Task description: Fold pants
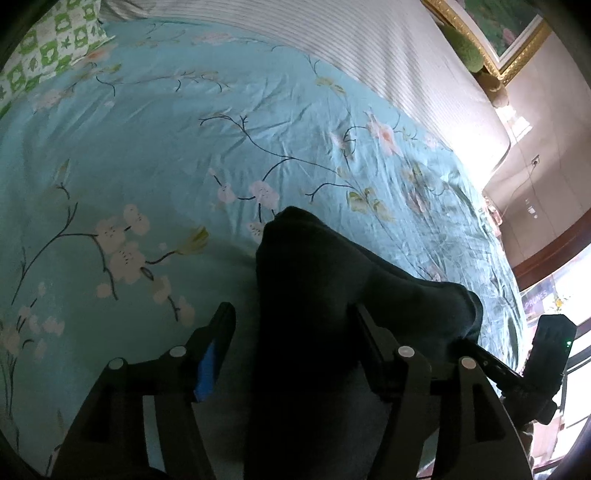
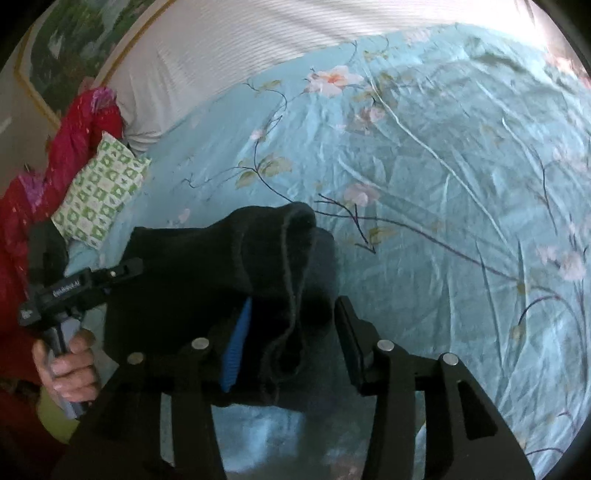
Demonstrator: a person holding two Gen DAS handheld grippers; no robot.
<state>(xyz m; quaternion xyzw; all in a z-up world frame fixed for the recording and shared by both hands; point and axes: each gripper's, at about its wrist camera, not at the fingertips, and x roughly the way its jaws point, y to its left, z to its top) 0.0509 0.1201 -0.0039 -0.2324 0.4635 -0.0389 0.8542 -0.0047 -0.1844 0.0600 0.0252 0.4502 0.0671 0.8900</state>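
Note:
The dark pants (image 1: pixel 325 295) hang bunched between both grippers, lifted above the floral bed sheet. My left gripper (image 1: pixel 291 317) stands with its jaws apart around a thick fold of the fabric; whether it grips is unclear. The right gripper shows at that view's right edge (image 1: pixel 532 369). In the right wrist view my right gripper (image 2: pixel 291 310) has its jaws wide around a hem fold of the pants (image 2: pixel 236 266). The left gripper (image 2: pixel 74 288) shows at the left, held by a hand, at the fabric's other end.
The bed is covered by a turquoise floral sheet (image 1: pixel 184 147) with a white striped cover (image 1: pixel 369 44) at its far side. A green-checked pillow (image 2: pixel 103 192) and a red quilt (image 2: pixel 74 140) lie at the bed's end. A framed picture (image 1: pixel 506 29) hangs on the wall.

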